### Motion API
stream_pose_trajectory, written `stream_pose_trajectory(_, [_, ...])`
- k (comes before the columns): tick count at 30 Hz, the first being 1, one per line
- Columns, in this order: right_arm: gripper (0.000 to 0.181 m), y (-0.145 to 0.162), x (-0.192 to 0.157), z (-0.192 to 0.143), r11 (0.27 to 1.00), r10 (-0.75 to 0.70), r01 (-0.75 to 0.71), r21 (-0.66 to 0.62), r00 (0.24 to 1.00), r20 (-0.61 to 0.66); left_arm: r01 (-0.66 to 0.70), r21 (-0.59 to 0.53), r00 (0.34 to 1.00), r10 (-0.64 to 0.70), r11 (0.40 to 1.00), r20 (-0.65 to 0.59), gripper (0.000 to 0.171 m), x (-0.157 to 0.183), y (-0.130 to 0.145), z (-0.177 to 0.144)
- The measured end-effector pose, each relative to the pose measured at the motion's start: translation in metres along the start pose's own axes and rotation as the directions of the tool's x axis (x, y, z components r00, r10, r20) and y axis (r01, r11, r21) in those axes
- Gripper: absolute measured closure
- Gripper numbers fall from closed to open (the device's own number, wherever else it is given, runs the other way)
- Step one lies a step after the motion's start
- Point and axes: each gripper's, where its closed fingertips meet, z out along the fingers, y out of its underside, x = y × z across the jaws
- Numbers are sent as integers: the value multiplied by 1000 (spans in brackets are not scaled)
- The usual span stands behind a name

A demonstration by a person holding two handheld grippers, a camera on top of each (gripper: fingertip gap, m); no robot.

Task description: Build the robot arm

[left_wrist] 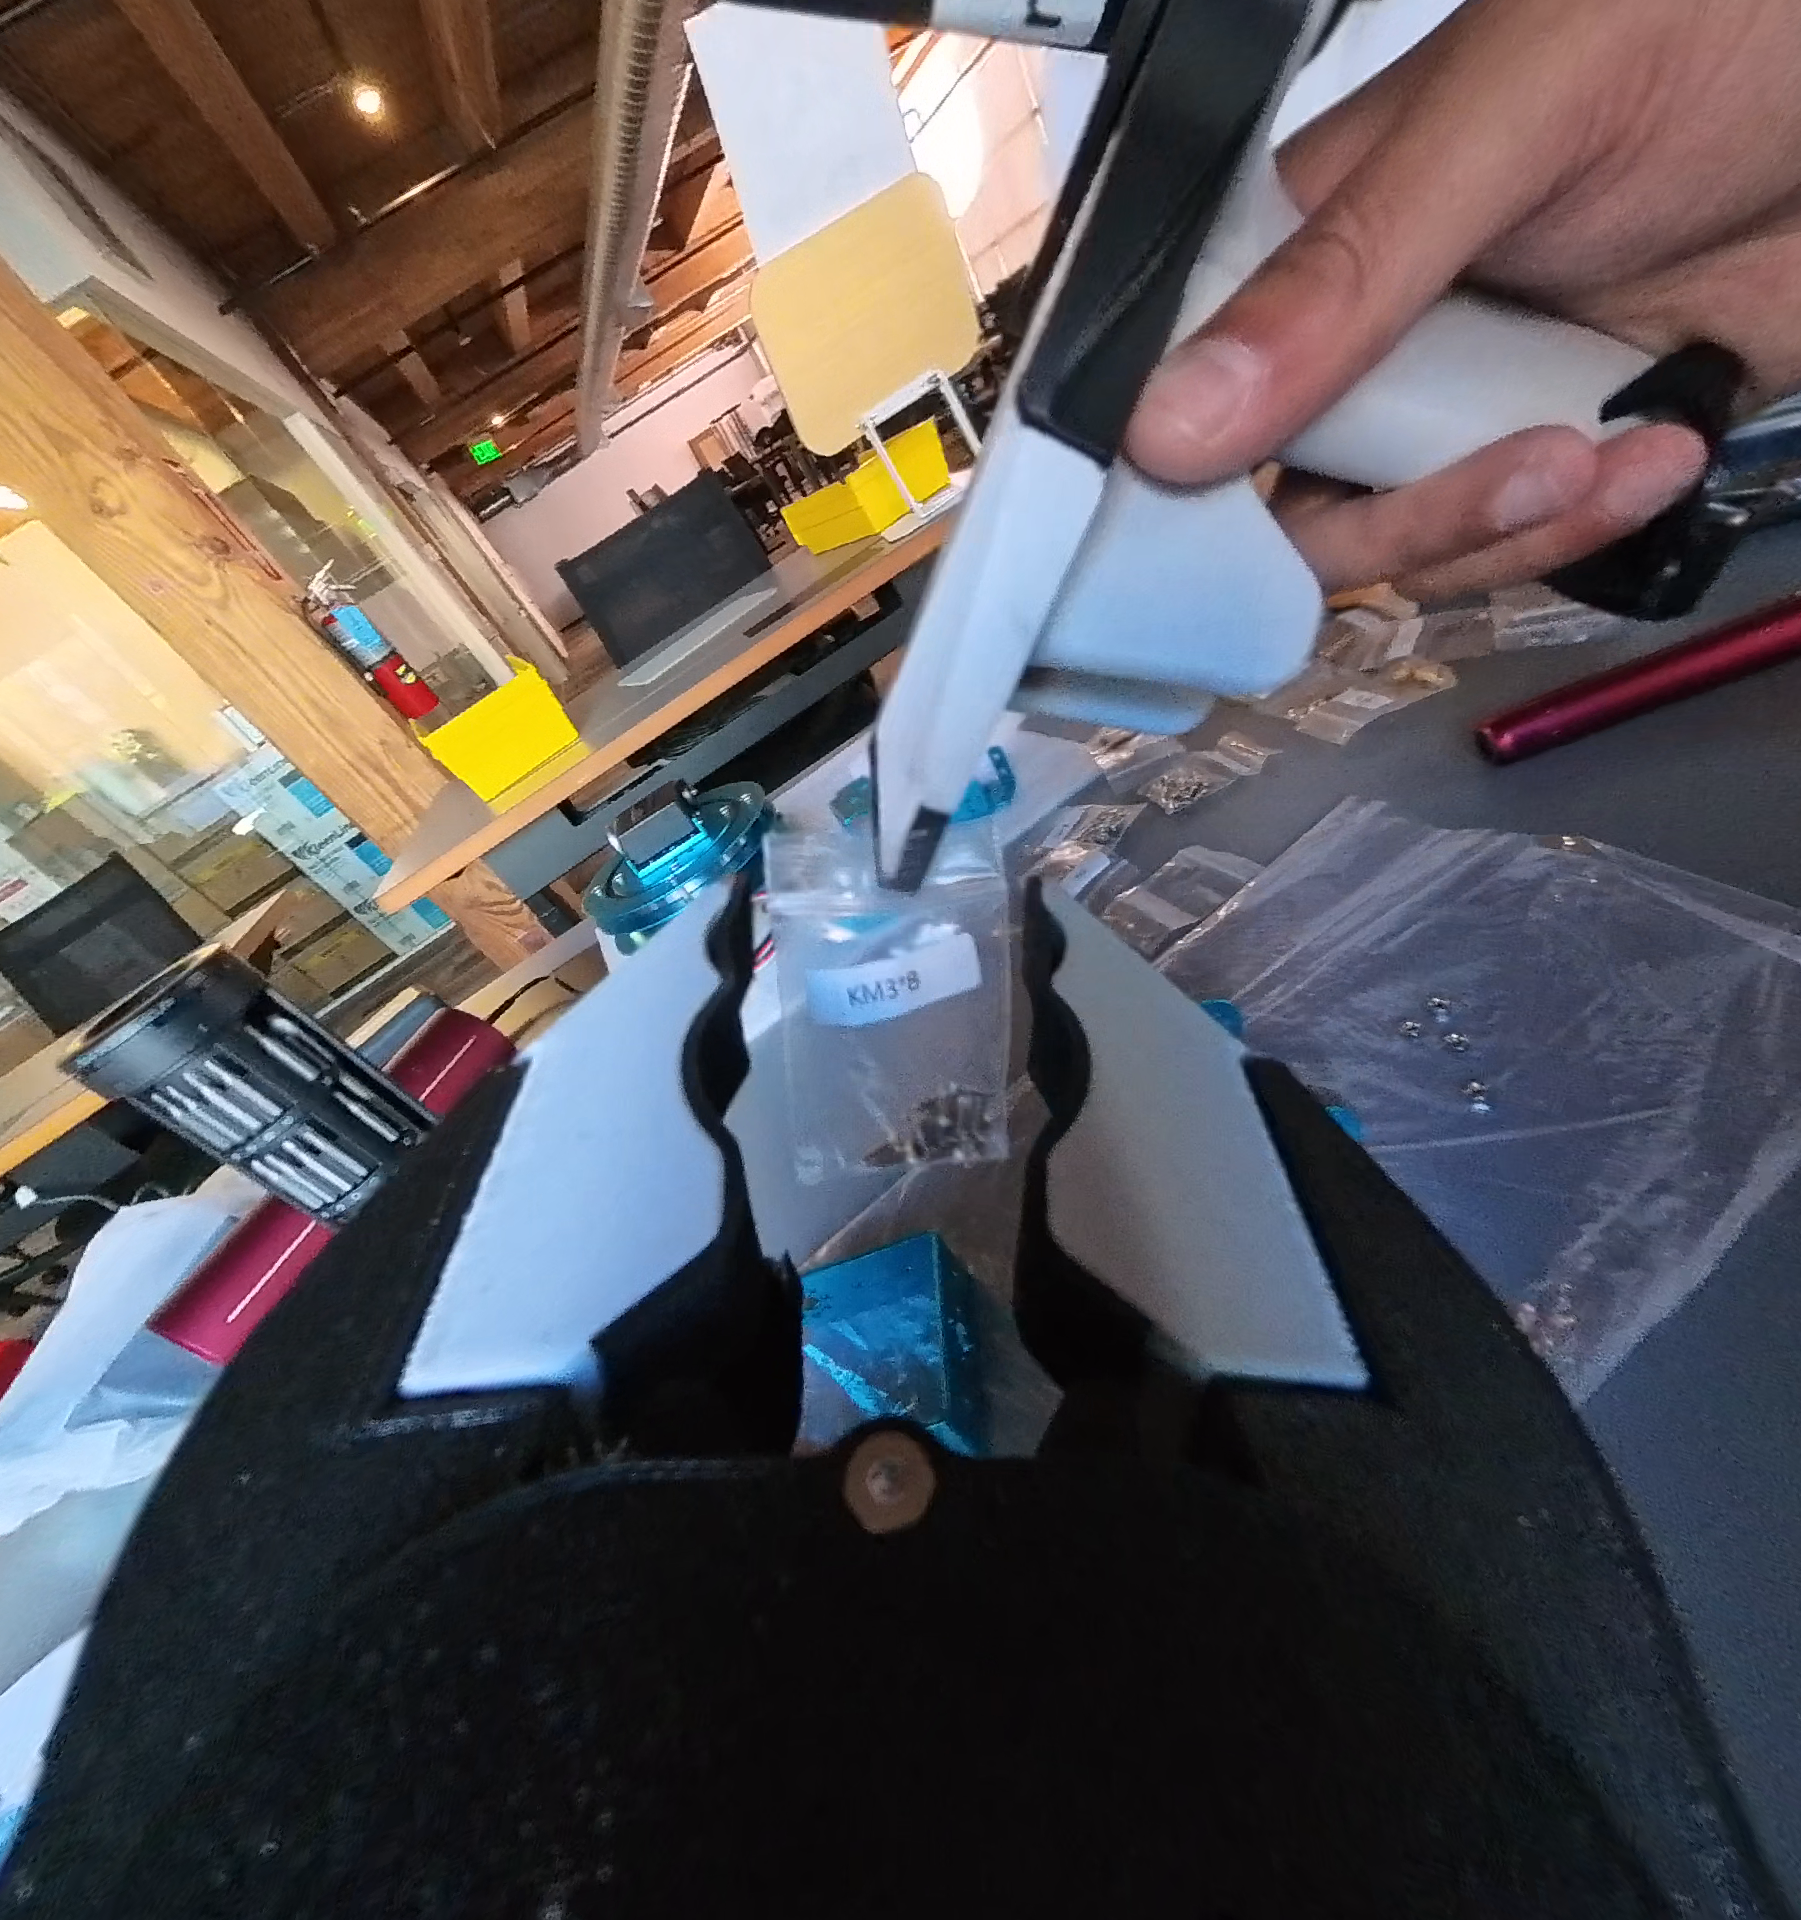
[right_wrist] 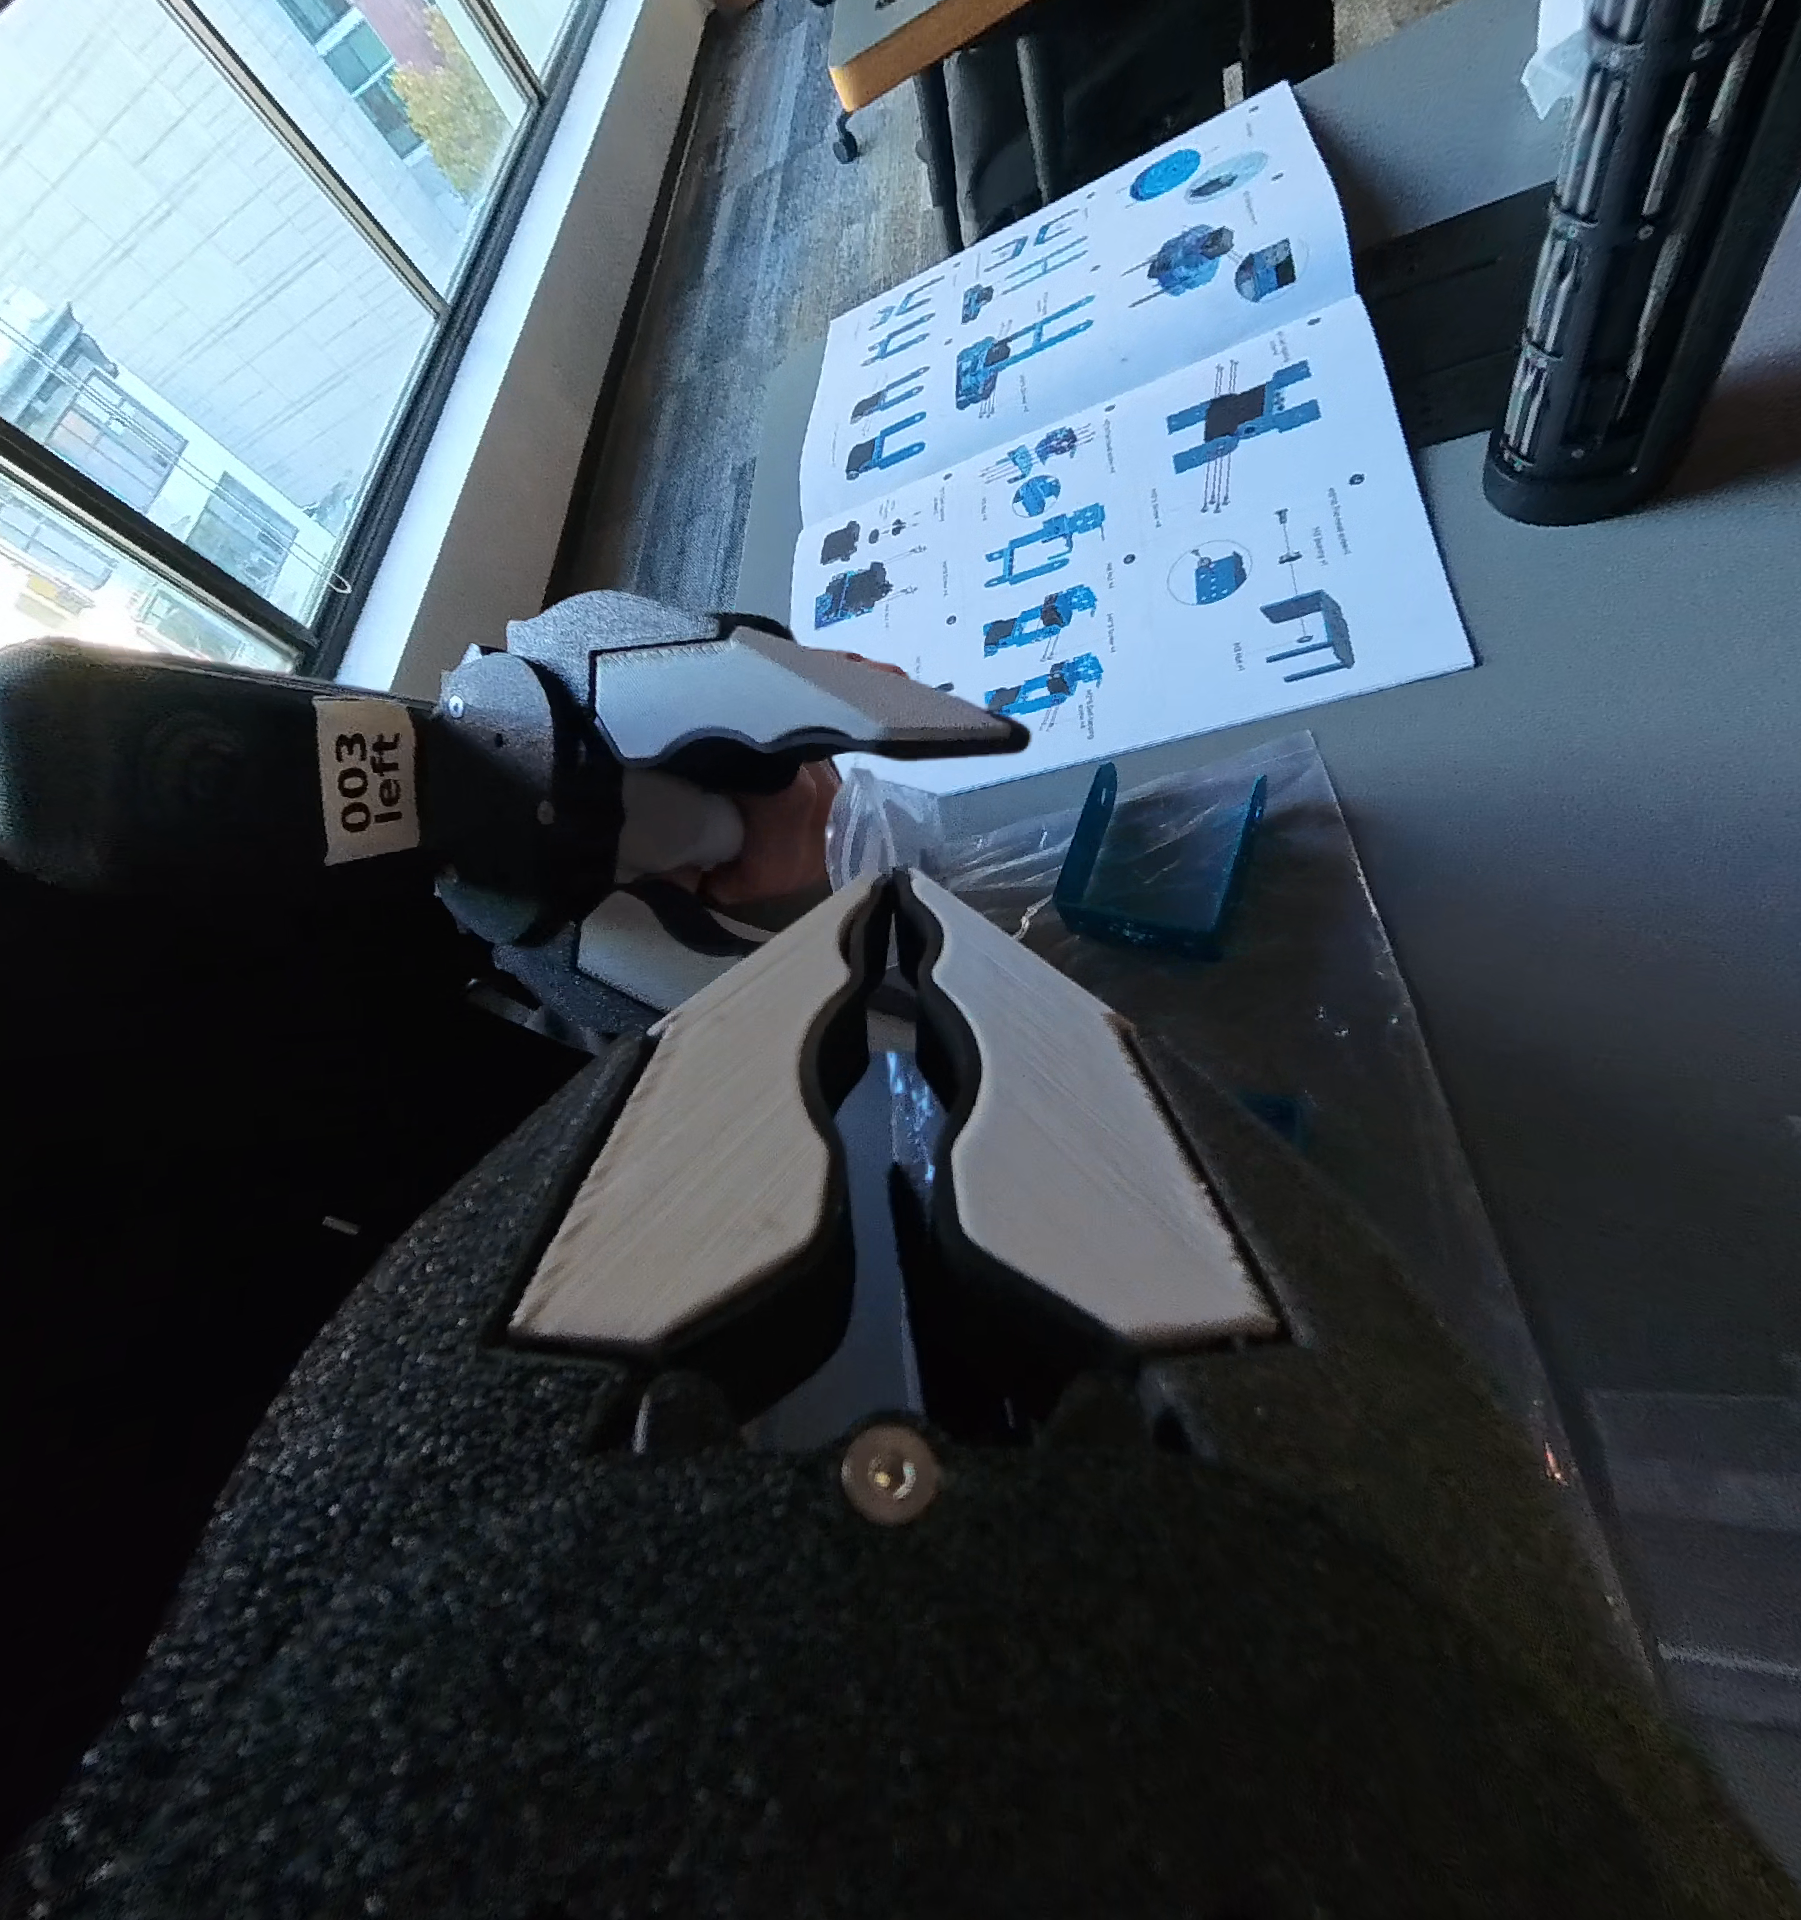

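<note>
**Small bag of screws pinched between two hand-held tongs**

A grey worktop [right_wrist: 1602, 935] carried an open instruction booklet [right_wrist: 1083, 436] printed with blue diagrams, and a large clear plastic bag [left_wrist: 1498, 1060] lay flat on it, with a few tiny nuts inside. A black rack of screwdriver bits [left_wrist: 241, 1101] stood to the left, and a blue metal bracket [right_wrist: 1156, 873] rested on the plastic.

The left tongs [left_wrist: 880, 925] stood open, their two fingers spread on either side of a small clear zip bag [left_wrist: 891, 1029] with a white label and dark screws gathered at its bottom. The bag hung upright in the gap; I could not tell whether either finger touched it.

The right tongs [left_wrist: 901, 862], held in a person's hand [left_wrist: 1498, 312], came down from above with tips closed on the top edge of that small bag.
</note>
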Motion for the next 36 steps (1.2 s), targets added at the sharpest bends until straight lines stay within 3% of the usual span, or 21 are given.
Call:
stream_pose_trajectory(17, [181,-7,10,7,999,-25,22,-38,998,-58,76,2,996,-76,997,-49,141,-7,10,-8])
stream_pose_trajectory(24, [181,-8,9,6,999,-24,22,-32,998,-50,129,5,989,-129,992,-77,131,-8,8,-13])
stream_pose_trajectory(28, [181,-9,10,-2,1000,-2,2,-13,1000,-27,231,23,954,-222,973,-204,127,-9,2,-26])
stream_pose_trajectory(30, [181,-8,12,-7,1000,25,-25,-12,1000,-1,274,-26,896,-265,961,-357,128,-3,3,-34])
stream_pose_trajectory(34, [181,-1,13,-16,998,44,-44,-53,999,14,200,-77,823,-210,977,-527,139,-2,1,-40])
stream_pose_trajectory(36, [181,2,5,-18,997,36,-33,-71,999,34,144,-69,820,-158,987,-551,143,-5,-4,-36])
